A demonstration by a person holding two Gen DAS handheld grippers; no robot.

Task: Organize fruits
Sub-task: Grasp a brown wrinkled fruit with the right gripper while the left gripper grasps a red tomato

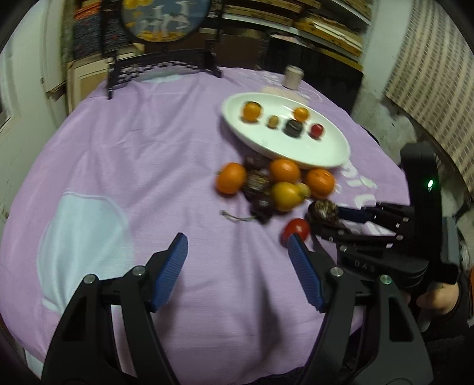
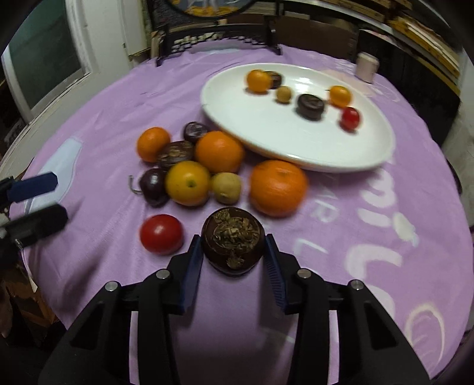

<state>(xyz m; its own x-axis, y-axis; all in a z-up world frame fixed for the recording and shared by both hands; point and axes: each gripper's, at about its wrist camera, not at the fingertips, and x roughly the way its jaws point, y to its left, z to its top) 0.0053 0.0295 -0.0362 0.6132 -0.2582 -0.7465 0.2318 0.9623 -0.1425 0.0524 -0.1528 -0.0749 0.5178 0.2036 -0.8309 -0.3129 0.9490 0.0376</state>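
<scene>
My right gripper (image 2: 233, 251) is shut on a dark brown mangosteen (image 2: 233, 243), seen also in the left wrist view (image 1: 324, 211). A red tomato (image 2: 161, 234) lies just left of it. A pile of oranges (image 2: 278, 187), dark fruits and a yellow fruit (image 2: 187, 183) sits on the purple cloth beside a white oval plate (image 2: 266, 130) that holds several small fruits. My left gripper (image 1: 237, 248) is open and empty, hovering over bare cloth near the tomato (image 1: 296, 229).
A small pale jar (image 2: 366, 67) stands behind the plate. A dark stand with a round picture (image 1: 166, 26) is at the table's far edge. Shelves and a wall lie beyond.
</scene>
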